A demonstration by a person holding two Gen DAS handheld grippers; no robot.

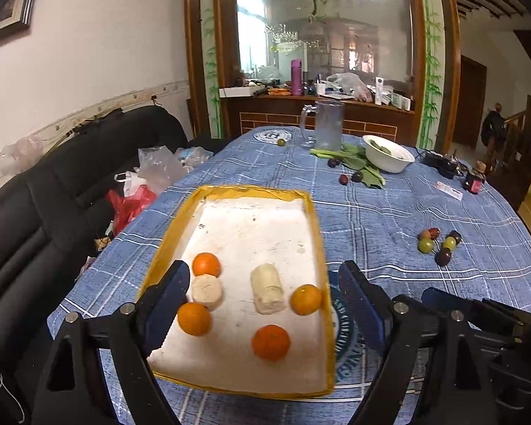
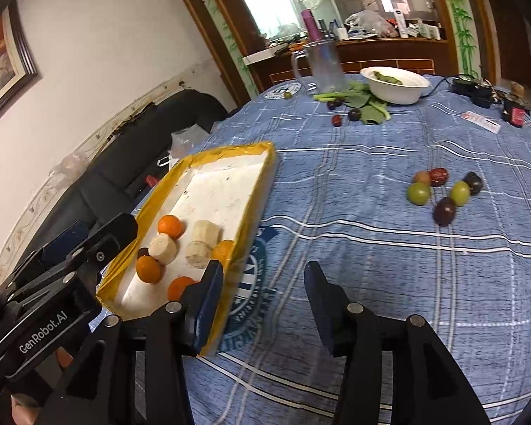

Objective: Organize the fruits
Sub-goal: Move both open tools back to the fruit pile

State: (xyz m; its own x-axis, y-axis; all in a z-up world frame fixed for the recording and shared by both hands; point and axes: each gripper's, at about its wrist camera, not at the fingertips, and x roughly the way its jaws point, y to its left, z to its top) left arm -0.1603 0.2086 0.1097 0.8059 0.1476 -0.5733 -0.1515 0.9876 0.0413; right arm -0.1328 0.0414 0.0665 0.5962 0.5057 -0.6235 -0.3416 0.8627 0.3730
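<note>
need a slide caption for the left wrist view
Open left claw above the yellow-rimmed tray holding four oranges and two banana pieces; small fruits loose on blue tablecloth.

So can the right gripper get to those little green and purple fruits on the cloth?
Probably yes. The right gripper is open and empty, and only bare tablecloth lies between it and the small fruit cluster. The tray sits off to its left.

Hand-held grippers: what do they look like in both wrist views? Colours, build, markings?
Both alike. The left hand-held gripper and the right hand-held gripper have matte black linkage arms with silver pivot bolts and dark blue pads on the fingers. In the right wrist view, white "GenRobot.AI" lettering marks the left unit's black body. No cables or sleeves visible.
</note>
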